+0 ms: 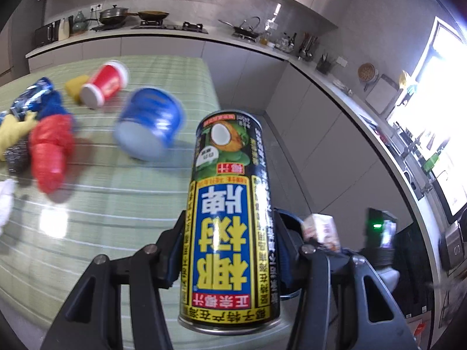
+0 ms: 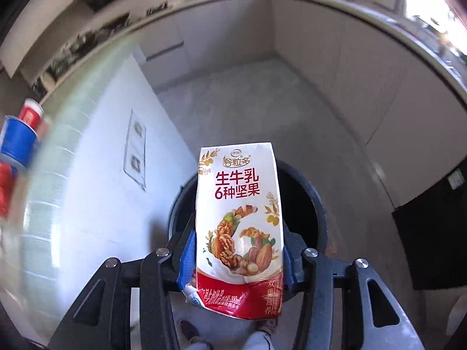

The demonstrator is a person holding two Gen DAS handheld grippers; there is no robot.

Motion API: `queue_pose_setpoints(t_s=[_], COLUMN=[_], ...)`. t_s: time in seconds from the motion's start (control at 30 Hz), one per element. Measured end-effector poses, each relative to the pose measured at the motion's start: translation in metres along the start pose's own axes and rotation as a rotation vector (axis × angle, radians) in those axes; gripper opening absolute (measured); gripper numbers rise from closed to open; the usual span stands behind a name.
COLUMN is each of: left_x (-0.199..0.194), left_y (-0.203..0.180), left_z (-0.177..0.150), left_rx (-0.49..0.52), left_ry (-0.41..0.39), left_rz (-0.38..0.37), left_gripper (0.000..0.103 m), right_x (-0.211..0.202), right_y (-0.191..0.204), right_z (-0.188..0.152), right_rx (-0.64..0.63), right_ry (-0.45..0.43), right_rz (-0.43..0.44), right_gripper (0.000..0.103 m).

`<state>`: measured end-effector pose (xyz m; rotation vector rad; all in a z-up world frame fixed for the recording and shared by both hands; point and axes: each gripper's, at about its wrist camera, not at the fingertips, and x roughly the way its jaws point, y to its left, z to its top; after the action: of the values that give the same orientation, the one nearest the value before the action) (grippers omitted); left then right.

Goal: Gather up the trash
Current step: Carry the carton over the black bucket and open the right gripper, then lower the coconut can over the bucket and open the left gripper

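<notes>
My left gripper is shut on a tall black, yellow and blue coconut juice can, held upside down above the right edge of the green striped table. My right gripper is shut on a white and red nut milk carton, held over the round black trash bin on the floor. The carton and right gripper also show in the left wrist view. On the table lie a blue cup, a red cup and a crumpled red wrapper.
A yellow sponge, a blue foil packet, a yellow cloth and a white crumpled item lie at the table's left. Kitchen counters with a stove and pans run behind. The table's white side panel stands left of the bin.
</notes>
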<state>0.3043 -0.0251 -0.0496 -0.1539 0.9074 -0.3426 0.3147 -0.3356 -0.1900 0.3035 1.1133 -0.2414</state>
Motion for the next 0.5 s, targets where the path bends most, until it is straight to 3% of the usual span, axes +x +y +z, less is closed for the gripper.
queue_pose_setpoints(t_s=[0.1, 0.17, 0.5], left_x=[0.018, 0.031, 0.099], left_y=[-0.026, -0.042, -0.108], left_z=[0.001, 0.000, -0.022], left_rx=[0.028, 0.040, 0.115], left_ry=[0.030, 0.055, 0.206], left_rz=[-0.004, -0.013, -0.031], left_gripper=[0.053, 0.053, 0.054], right_x=[0.021, 0.031, -0.025], right_y=[-0.003, -0.013, -0.075], right_z=[0.007, 0.014, 0.027], right_rx=[-0.015, -0.025, 0.020], right_ry=[0.052, 0.083, -0.032], right_rz=[0.021, 0.017, -0.046], right_gripper=[0.054, 0.070, 0.071])
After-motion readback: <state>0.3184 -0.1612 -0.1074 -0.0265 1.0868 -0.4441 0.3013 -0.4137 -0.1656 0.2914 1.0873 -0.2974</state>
